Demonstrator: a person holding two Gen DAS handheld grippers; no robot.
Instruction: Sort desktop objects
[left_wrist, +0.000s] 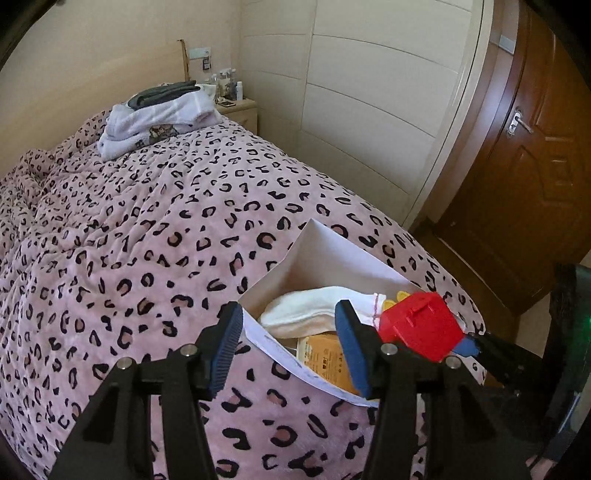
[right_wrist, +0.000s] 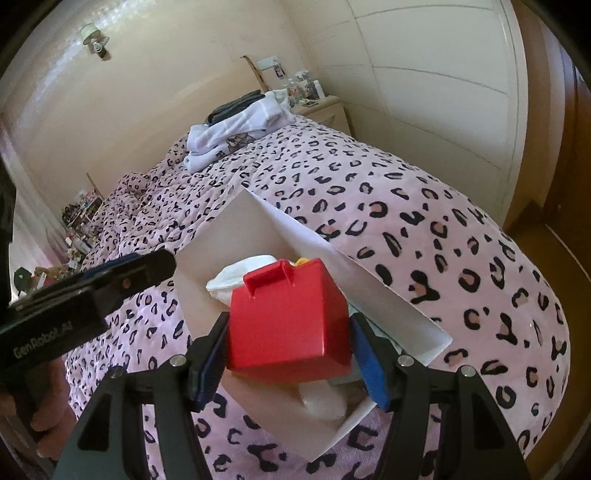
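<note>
Bedding in pink leopard print (left_wrist: 155, 236) covers the bed, with a folded pile of pale towels and dark clothes (left_wrist: 159, 114) near its far end and a bedside cabinet (left_wrist: 240, 110) beyond. Nearer, a white cardboard box (left_wrist: 325, 251) sits open on the blanket; inside lie a white rolled cloth (left_wrist: 306, 310), an orange packet (left_wrist: 325, 362) and a bit of something yellow (left_wrist: 395, 299).

Left tongs (left_wrist: 291, 347) hang spread over the box's near-left wall, one blue pad outside the box and one inside, pinching nothing.

Right tongs (right_wrist: 291, 358) pinch a red plastic house-shaped box (right_wrist: 288, 321) by its two sides, holding it over the open box's middle, above the cloth. A wooden door (left_wrist: 535, 155) stands at the far right, past the pale wardrobe (left_wrist: 369, 92).
</note>
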